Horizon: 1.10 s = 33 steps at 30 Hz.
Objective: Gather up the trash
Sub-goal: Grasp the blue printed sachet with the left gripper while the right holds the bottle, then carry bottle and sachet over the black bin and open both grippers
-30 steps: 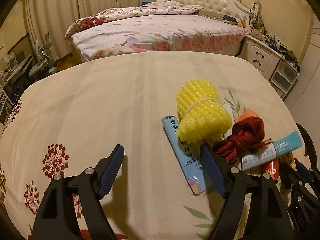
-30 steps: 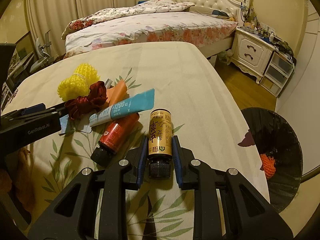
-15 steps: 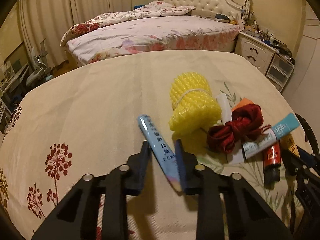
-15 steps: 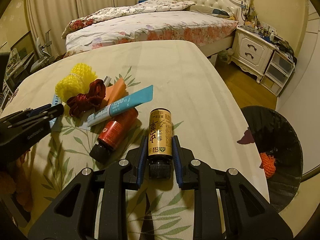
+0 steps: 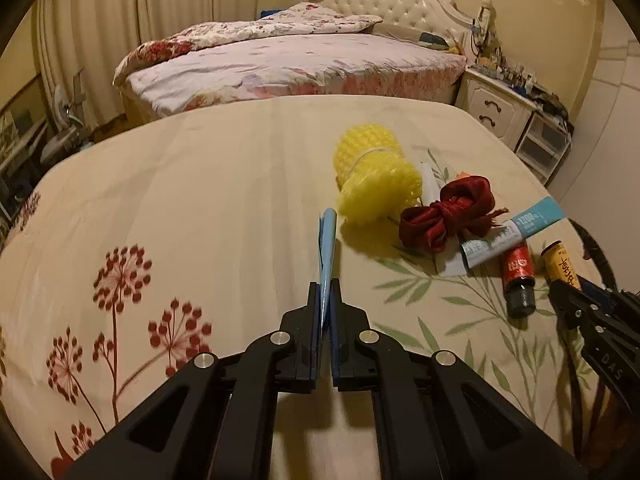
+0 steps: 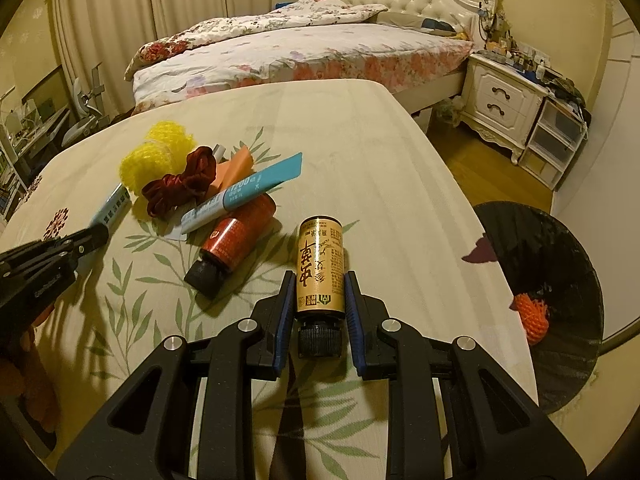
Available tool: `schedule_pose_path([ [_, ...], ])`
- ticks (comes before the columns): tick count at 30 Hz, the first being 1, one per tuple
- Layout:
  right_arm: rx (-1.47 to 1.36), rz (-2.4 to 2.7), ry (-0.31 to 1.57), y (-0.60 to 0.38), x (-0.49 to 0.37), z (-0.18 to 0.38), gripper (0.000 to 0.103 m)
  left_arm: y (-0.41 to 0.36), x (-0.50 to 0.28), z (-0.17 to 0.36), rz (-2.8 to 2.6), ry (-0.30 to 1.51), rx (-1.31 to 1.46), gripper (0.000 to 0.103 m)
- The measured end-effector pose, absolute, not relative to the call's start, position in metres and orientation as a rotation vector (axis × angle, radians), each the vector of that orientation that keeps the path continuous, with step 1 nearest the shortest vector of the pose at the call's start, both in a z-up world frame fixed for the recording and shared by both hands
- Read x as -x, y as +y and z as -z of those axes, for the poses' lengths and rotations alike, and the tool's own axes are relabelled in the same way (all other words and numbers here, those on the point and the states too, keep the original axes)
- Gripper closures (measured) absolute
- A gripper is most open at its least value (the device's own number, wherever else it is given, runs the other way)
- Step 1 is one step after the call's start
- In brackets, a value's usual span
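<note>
On the flowered tablecloth (image 5: 200,184), my left gripper (image 5: 325,292) is shut on a flat light-blue packet (image 5: 328,240), which stands on edge between the pads. The right wrist view shows the same gripper (image 6: 96,234) and packet (image 6: 114,204) at the left. My right gripper (image 6: 319,280) is shut on a gold bottle (image 6: 320,264) lying cap toward me. In between lie a yellow foam net (image 5: 376,176), a dark red ribbon (image 5: 448,212), a teal sachet (image 5: 516,232), a red bottle (image 5: 518,272) and an orange packet (image 6: 236,164).
A black-lined trash bin (image 6: 560,264) stands on the floor past the table's right edge, with an orange foam net (image 6: 530,314) inside. Behind the table are a bed (image 6: 300,48) and a white nightstand (image 6: 500,96).
My left gripper slid right over the light-blue packet and its jaws went from wide open to shut on it; the packet now stands on edge. The right gripper and gold bottle kept still.
</note>
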State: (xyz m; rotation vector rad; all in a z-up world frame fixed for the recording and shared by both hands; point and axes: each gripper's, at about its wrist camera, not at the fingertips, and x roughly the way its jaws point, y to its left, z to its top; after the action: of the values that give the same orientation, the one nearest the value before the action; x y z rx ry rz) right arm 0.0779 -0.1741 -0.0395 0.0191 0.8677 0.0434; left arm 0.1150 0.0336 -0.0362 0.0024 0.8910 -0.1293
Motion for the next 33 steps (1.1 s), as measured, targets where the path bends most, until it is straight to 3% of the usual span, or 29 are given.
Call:
schedule_pose_path([
  [19, -0.039, -0.01, 0.823, -0.191, -0.045, 0.032, 0.08, 0.021, -0.067, 0.019, 0.186, 0.815, -0.022, 0.098],
  [33, -0.087, 0.119, 0.758, -0.25, -0.034, 0.012, 0.079, -0.058, -0.062, -0.007, 0.362, 0.734, -0.057, 0.098],
])
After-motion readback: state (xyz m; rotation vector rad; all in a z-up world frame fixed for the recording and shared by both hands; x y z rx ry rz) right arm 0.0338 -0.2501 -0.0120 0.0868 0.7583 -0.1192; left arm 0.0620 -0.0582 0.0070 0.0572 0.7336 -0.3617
